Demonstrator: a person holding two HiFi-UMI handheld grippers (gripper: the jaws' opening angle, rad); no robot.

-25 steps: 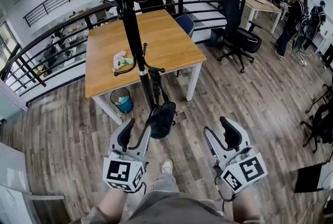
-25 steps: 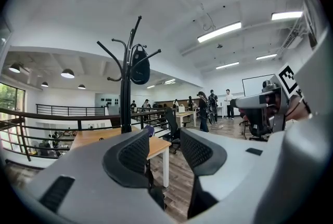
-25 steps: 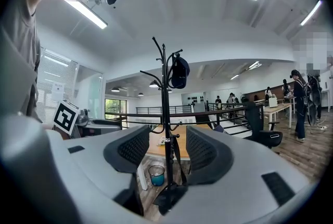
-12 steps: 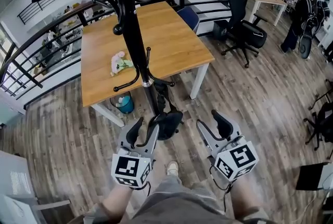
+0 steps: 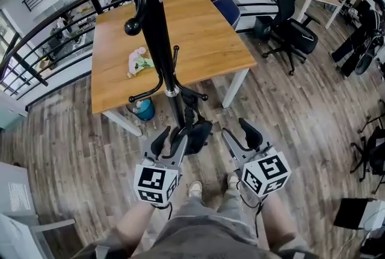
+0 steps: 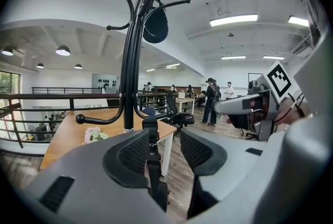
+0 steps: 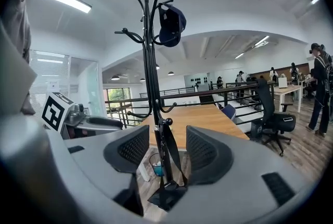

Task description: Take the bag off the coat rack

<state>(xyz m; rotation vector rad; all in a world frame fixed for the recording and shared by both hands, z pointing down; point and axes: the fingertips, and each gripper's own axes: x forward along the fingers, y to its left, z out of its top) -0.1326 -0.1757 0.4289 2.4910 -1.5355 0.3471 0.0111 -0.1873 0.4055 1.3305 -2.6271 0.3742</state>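
Hanging by its long strap from a low hook of the tall black metal coat rack (image 5: pixel 157 29), the small black fabric bag (image 5: pixel 197 131) is being suspended low down by the rack's foot, near the wood-plank floor (image 5: pixel 72 155) and in front of the light wooden surface (image 5: pixel 204 41). The left hand-held gripper (image 5: pixel 169 142) and the right hand-held gripper (image 5: pixel 240 133) are being pointed at it with jaws apart and nothing clamped. The left one is being held just beside the bag, whose strap is showing in the gap between its jaws.
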